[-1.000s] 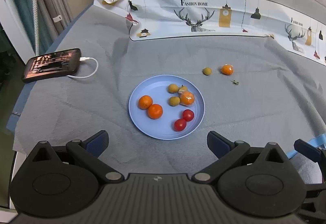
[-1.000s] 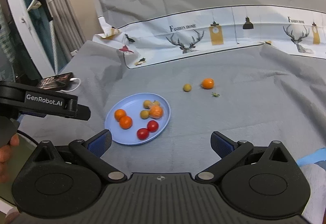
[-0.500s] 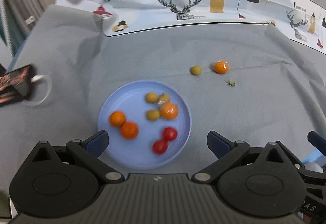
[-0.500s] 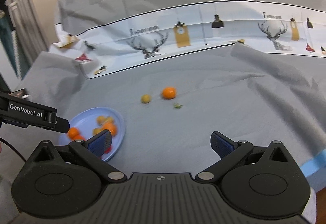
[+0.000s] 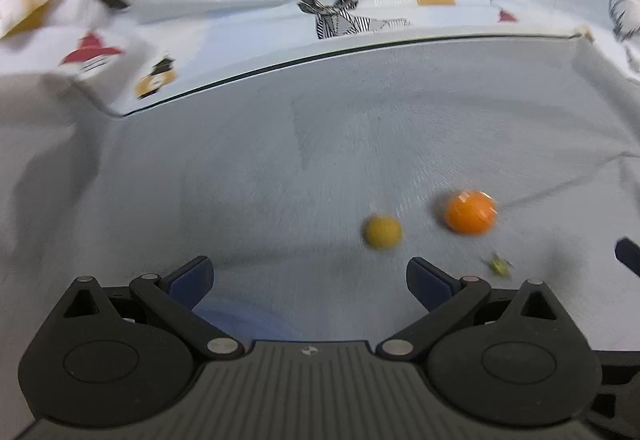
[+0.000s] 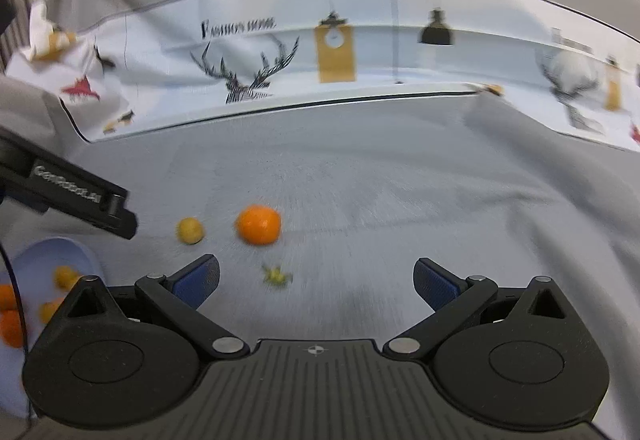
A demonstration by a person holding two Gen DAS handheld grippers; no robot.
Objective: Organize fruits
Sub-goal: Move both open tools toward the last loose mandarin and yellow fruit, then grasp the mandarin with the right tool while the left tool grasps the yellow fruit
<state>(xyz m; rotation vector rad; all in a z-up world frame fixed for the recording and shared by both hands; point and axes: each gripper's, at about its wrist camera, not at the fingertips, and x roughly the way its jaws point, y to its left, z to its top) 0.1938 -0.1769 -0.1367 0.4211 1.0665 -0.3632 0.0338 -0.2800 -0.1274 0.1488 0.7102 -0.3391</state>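
Note:
An orange mandarin (image 5: 469, 212) (image 6: 258, 224) and a small yellow-green fruit (image 5: 381, 231) (image 6: 190, 230) lie loose on the grey cloth. My left gripper (image 5: 310, 280) is open and empty, just short of the yellow-green fruit. My right gripper (image 6: 316, 280) is open and empty too, with the mandarin ahead to its left. The blue plate (image 6: 52, 252) with several small orange and yellow fruits shows at the lower left of the right wrist view; only a blue sliver of the plate (image 5: 256, 324) shows under my left gripper. The left gripper's body (image 6: 80, 196) crosses the right wrist view.
A small green stem (image 5: 498, 265) (image 6: 276, 275) lies on the cloth near the mandarin. A white printed cloth with deer drawings (image 5: 340, 8) (image 6: 248, 72) rises behind. A dark tip of the other gripper (image 5: 628, 254) shows at the right edge. Grey cloth spreads to the right.
Both grippers have moved forward toward the two loose fruits. The plate has slid below the left view and to the far left of the right view. Both stay open.

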